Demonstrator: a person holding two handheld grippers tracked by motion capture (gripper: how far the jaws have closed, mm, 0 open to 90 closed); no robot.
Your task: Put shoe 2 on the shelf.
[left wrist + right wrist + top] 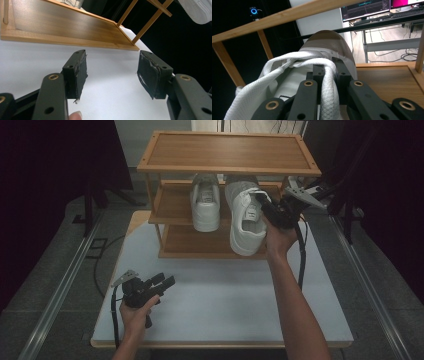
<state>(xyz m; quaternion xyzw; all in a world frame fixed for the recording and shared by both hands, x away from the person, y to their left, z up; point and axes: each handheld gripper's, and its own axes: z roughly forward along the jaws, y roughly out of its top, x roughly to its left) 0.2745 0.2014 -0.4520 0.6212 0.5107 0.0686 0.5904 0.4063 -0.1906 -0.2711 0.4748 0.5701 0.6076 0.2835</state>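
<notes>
A wooden three-tier shoe rack [227,152] stands at the back of the white table [225,310]. One white sneaker [206,205] rests on the middle shelf. A second white sneaker [246,217] hangs half out of that shelf, heel toward me, with my right gripper [264,207] shut on its collar. In the right gripper view the jaws pinch the shoe's white mesh edge [329,85], and its toe [329,40] points into the rack. My left gripper [165,281] hovers low over the table's front left, open and empty [112,75], facing the rack's bottom shelf [60,27].
Metal floor rails [60,285] run along both sides of the table. Dark curtains hang left and right. Behind the rack, the right gripper view shows a desk with monitors [367,8] and cables.
</notes>
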